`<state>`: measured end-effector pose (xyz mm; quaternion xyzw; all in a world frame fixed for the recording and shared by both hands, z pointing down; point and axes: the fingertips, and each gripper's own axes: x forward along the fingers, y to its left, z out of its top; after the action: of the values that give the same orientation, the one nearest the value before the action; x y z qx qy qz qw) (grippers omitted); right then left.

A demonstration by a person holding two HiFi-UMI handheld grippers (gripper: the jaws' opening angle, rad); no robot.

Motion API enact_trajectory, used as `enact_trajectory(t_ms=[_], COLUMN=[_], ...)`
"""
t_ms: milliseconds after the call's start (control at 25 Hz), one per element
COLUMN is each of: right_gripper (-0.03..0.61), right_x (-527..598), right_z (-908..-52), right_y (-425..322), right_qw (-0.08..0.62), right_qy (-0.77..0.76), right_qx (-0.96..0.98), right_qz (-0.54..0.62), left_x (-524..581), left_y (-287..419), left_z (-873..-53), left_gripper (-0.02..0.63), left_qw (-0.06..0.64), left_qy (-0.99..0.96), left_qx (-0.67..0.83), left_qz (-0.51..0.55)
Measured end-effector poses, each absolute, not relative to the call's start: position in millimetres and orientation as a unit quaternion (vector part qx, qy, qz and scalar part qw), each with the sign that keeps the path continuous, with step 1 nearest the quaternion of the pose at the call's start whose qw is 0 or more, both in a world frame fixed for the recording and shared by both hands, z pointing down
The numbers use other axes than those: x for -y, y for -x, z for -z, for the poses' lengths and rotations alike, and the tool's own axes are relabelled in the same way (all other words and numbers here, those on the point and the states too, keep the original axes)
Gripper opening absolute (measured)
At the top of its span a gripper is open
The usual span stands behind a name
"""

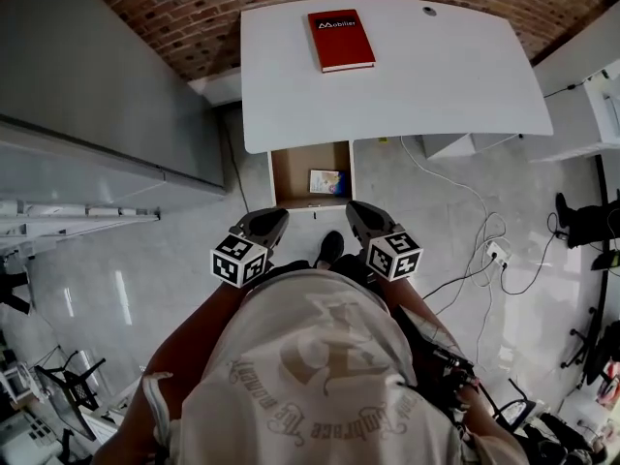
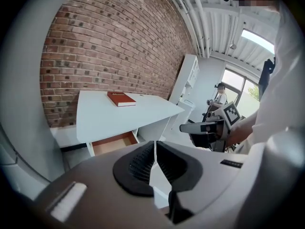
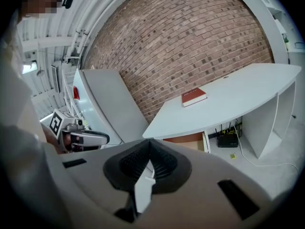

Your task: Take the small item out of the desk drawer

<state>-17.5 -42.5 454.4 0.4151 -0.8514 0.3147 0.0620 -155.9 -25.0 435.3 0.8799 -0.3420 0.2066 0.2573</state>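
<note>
A white desk (image 1: 417,85) stands against the brick wall, with a red book (image 1: 340,39) lying on its top. Under its front edge a wooden drawer (image 1: 291,174) is pulled open, and a small colourful item (image 1: 327,182) lies flat inside. My left gripper (image 1: 274,219) and right gripper (image 1: 356,211) hover side by side just short of the drawer front, above the floor. Both are shut with nothing between the jaws. In the left gripper view the closed gripper (image 2: 154,144) points at the drawer (image 2: 113,143). In the right gripper view the closed gripper (image 3: 148,143) points at the drawer (image 3: 188,140).
A tall grey cabinet (image 1: 97,76) stands left of the desk. White shelving (image 1: 586,114) sits at the right. Cables and a power strip (image 1: 494,252) lie on the floor to the right. A black router (image 3: 228,140) rests under the desk.
</note>
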Motion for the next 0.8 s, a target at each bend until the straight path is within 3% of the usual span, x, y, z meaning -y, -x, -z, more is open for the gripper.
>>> enact_trajectory(t_ms=[440, 800], right_gripper=[0.005, 0.005], right_x=[67.9, 59.8], right_z=[-469.6, -488.5], right_y=[-15.2, -23.0], right_qw=[0.054, 0.054], right_qy=[-0.422, -0.437], right_qx=[0.843, 0.826], right_qz=[-0.329, -0.353], left_x=[73.4, 92.9], left_y=[139.0, 129.0], left_z=[-442.1, -459.2], left_gripper=[0.017, 0.018], left_qw=[0.274, 0.249], left_qy=[-0.869, -0.873], left_qx=[0.344, 0.316], left_qz=[-0.227, -0.276])
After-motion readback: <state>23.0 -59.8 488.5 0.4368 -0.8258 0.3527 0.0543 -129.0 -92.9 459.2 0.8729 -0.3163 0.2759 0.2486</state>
